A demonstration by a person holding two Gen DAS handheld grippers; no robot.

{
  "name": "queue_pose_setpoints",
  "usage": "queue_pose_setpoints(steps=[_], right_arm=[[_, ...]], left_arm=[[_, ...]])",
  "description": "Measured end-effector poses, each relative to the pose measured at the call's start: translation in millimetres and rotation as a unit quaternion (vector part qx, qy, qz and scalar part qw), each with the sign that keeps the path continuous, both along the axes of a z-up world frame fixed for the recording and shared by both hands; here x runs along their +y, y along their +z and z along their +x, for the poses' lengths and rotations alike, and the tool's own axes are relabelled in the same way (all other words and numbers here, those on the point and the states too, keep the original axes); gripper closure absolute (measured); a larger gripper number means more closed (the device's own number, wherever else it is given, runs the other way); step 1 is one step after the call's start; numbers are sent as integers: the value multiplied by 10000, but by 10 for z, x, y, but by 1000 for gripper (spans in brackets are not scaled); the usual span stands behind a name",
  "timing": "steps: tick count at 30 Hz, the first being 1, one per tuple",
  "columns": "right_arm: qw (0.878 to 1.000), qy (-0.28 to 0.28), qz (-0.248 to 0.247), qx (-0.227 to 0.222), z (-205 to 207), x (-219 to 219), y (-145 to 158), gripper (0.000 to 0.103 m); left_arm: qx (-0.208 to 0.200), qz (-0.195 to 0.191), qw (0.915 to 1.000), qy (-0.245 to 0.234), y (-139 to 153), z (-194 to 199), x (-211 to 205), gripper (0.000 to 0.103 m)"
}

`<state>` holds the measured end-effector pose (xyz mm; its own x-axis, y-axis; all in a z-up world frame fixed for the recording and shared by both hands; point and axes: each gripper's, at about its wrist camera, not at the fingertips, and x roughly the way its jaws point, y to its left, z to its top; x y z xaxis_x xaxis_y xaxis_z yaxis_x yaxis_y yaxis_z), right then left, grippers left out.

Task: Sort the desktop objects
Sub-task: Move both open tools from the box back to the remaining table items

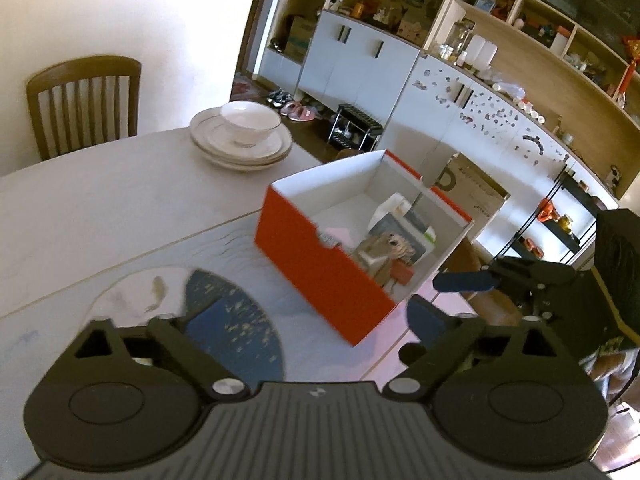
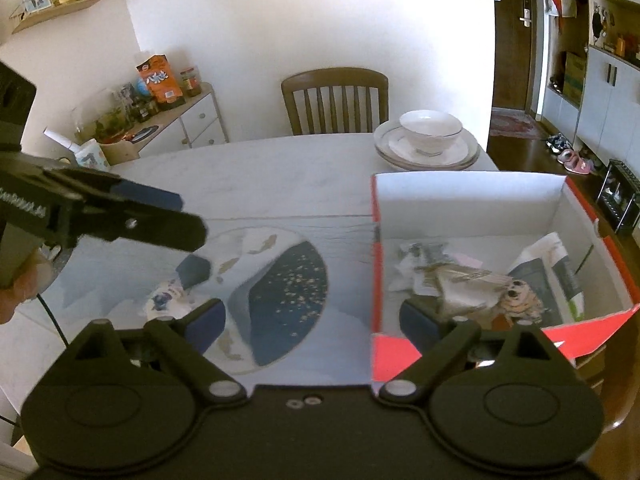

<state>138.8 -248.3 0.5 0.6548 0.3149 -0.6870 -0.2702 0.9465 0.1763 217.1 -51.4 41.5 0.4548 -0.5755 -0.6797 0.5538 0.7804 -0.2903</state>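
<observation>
An orange box with white inside (image 1: pixel 320 272) (image 2: pixel 376 264) stands on the table at the right. Inside lie a plush toy (image 1: pixel 386 250) (image 2: pixel 516 296), a tissue pack (image 1: pixel 404 216) (image 2: pixel 548 268) and crumpled paper (image 2: pixel 420 264). My left gripper (image 1: pixel 316 320) is open and empty above the patterned mat (image 1: pixel 232 320) (image 2: pixel 280 280), left of the box. My right gripper (image 2: pixel 312 320) is open and empty, over the mat and the box's near edge. The left gripper also shows in the right wrist view (image 2: pixel 188 248), above a small wrapper (image 2: pixel 168 298) on the mat. The right gripper shows in the left wrist view (image 1: pixel 464 280).
A white bowl (image 1: pixel 250 122) (image 2: pixel 430 128) sits on stacked plates (image 1: pixel 240 148) (image 2: pixel 426 152) at the table's far edge. A wooden chair (image 1: pixel 84 104) (image 2: pixel 336 100) stands behind the table. A cardboard box (image 1: pixel 472 192) stands on the floor beyond the orange box.
</observation>
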Motion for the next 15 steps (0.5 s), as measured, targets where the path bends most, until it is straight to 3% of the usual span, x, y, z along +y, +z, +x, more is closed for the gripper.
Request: queue_pose_setpoints(steps=[15], right_arm=[[9999,-89,-9,135,-6,616,-230,9]], left_arm=[[-70,438,9990,-102,-361,-341,810,1]])
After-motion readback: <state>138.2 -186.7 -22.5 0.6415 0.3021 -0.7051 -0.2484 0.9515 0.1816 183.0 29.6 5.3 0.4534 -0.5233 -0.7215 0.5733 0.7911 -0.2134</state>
